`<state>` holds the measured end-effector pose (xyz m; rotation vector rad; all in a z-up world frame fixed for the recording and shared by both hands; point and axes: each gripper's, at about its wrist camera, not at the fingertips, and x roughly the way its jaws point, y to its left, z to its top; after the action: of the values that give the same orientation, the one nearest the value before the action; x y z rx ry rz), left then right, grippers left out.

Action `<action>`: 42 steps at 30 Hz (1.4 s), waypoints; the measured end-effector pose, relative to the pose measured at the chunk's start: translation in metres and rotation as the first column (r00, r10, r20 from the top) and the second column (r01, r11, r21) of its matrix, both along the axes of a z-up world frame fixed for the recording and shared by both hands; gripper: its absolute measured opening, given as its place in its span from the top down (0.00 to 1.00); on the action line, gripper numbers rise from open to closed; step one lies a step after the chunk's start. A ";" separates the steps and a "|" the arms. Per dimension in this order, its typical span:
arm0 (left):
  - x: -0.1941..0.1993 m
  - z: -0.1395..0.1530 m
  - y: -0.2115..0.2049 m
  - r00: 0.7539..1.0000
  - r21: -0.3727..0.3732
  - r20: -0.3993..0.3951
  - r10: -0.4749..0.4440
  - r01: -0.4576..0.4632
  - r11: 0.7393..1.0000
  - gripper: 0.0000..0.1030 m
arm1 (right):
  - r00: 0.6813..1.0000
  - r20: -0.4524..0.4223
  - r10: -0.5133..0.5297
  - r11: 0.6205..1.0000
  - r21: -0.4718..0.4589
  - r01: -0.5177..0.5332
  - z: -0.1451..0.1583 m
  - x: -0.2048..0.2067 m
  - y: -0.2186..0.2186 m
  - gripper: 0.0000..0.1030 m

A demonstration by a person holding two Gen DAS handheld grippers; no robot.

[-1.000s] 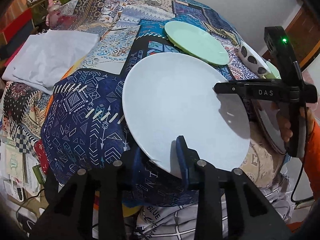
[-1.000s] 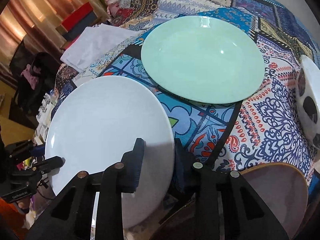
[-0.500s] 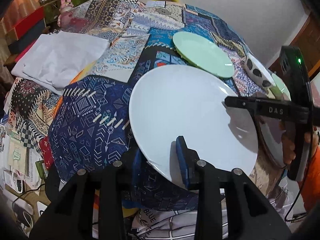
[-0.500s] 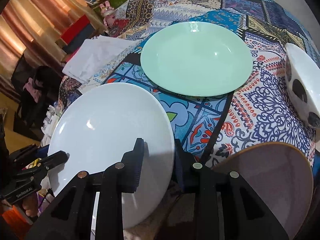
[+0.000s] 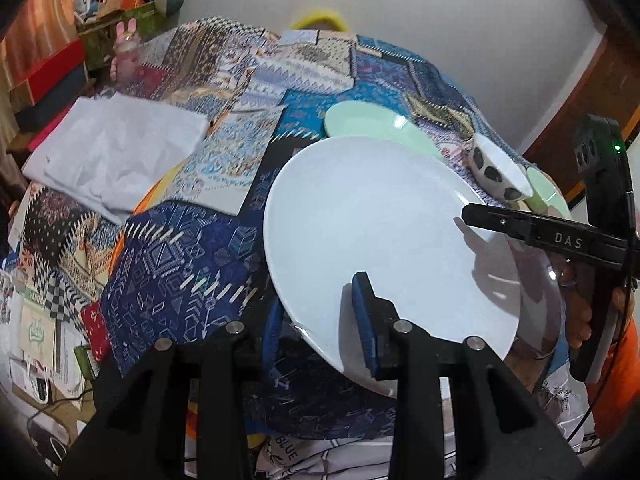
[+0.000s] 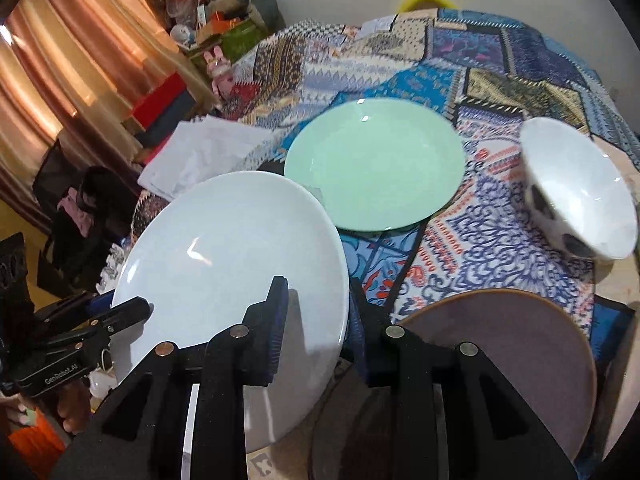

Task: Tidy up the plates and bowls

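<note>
Counted: 3 plates clearly seen, 1 bowl, poss. a 2nd green dish. White plate is held off the patchwork-covered counter, tilted, above its near edge. Green plate lies flat on the cloth further back. Brown plate sits at the near right edge, just beside the white one. Cow-spotted bowl stands right of the green plate. In left view a pale green rim shows behind the bowl; can't tell plate or bowl.

Left tool pinches white plate's near rim, one pad on top, other underneath. Right tool clamps the opp. rim same way, coming in from the side, roughly level. Both narrow, on the plate. Folded white cloth lies far left.
</note>
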<state>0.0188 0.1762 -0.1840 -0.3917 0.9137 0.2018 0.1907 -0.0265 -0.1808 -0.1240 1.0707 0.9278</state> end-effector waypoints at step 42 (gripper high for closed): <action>0.069 0.035 -0.112 0.971 0.031 0.047 -0.235 0.234 0.972 0.67 | 0.965 0.053 -0.256 0.962 0.108 0.250 0.029 -0.001 -0.150 0.74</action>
<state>0.0880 0.0642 -0.1490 -0.2616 0.8990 -0.0133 0.1898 -0.1762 -0.1519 0.0643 0.9511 0.7389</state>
